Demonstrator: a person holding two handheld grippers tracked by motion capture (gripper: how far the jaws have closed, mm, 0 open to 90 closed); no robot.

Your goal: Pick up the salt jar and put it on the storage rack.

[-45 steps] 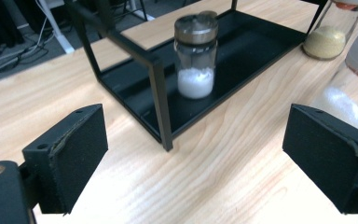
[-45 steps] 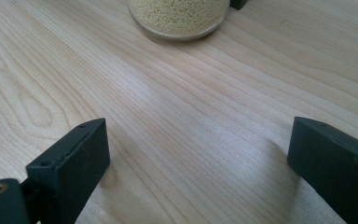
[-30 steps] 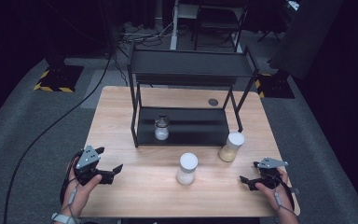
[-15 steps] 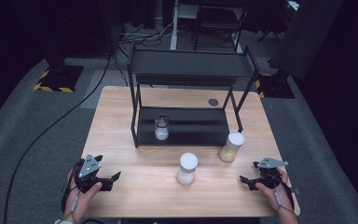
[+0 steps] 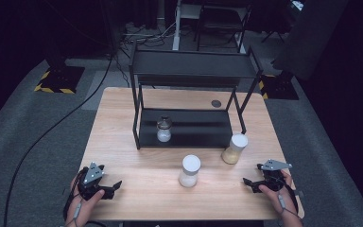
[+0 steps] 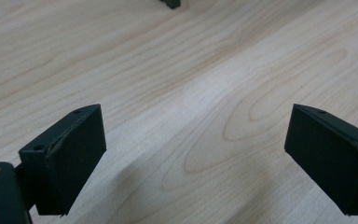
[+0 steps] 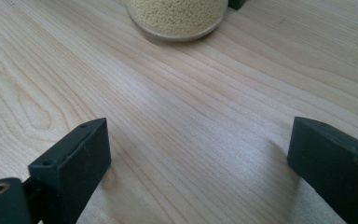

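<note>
- While both hands rest low at the near edge of the bench (image 5: 123,118), the left gripper (image 5: 105,186) sits by the near left corner, its jaws pointing toward the middle of the near edge.
- Seen from the left gripper view, its two black jaws stand wide apart with nothing between them, only bare pale wood beneath.
- At the near right corner the right gripper (image 5: 251,182) is held in the person's right hand (image 5: 275,189), a grey three-cornered plate on top, jaws pointing inward along the near edge.
- From the right gripper view its jaws are likewise spread wide and hold nothing; the base of the jar of yellow grains (image 7: 177,16) stands on the wood ahead of them.
- That jar of yellow grains (image 5: 234,148), white-lidded, stands just off the near right leg of the black two-tier rack (image 5: 194,71), which occupies the middle and far part of the bench.
- A second white-lidded jar (image 5: 189,170) with pale contents stands near the middle of the bench, between the two grippers and well apart from each.
- A small glass jar with a dark lid (image 5: 164,129) stands on the rack's lower shelf, toward its left end.
- A small dark disc (image 5: 216,103) lies on the bench behind the rack's lower shelf, toward the far right.
</note>
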